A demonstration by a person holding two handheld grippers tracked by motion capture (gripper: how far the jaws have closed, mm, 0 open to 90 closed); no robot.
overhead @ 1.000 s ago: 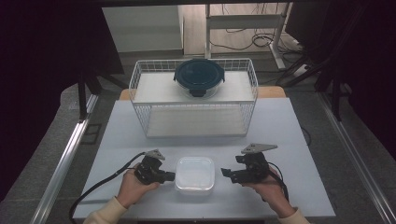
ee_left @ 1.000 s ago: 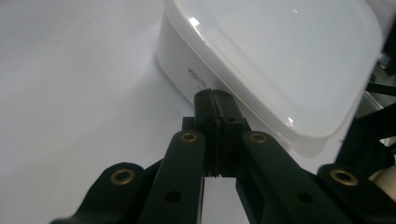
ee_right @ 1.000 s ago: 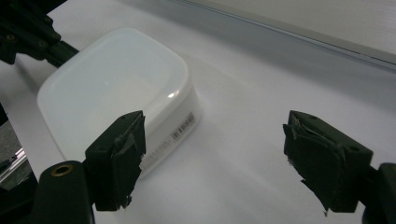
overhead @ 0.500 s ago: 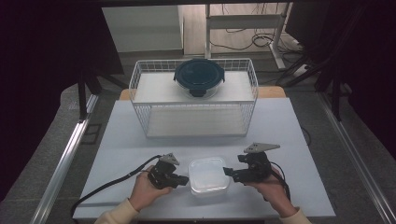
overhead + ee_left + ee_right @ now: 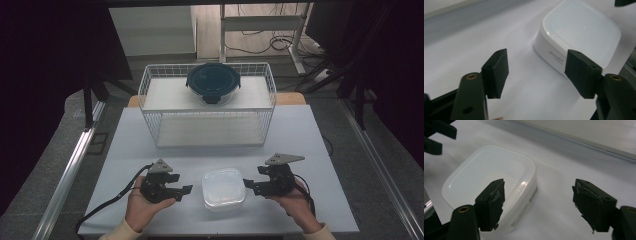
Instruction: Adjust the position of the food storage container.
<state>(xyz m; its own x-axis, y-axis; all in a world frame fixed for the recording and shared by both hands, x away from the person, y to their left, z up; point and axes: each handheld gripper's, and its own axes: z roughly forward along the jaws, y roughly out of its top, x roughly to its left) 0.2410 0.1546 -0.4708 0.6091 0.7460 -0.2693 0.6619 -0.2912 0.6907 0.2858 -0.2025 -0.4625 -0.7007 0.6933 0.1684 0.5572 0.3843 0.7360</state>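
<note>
We note a white lidded container (image 5: 223, 188) lying flat on the white table (image 5: 200, 135), near its front edge, between the two grippers. The left gripper (image 5: 186, 190) sits at the container's 9 o'clock, just beside it with a slim strip of table between. Its jaws have just been opening and now stand wide, with nothing between them; in the left gripper view the container (image 5: 579, 32) lies ahead toward 1 o'clock, its near wall partly behind the right-hand pad. The right gripper (image 5: 246, 185) sits at the container's 3 o'clock, tips just at its side. Its jaws have just been closing a little and are still spread wide, gripping nothing; in the right gripper view the container (image 5: 489, 177) lies at 10 o'clock, one pad in front of its near corner.

Edges: the table's front edge runs close below the container at 6 o'clock. Toward 12 o'clock there is bare table up to a white wire basket (image 5: 210, 112), on top of which sits a dark round lidded bowl (image 5: 213, 82). Open table lies at 9 and 3 o'clock beyond each hand.

Hard to make out: small print on the container's side is unreadable. We cannot tell whether the right gripper's tips touch the wall. What is in the container is hidden by the lid.
</note>
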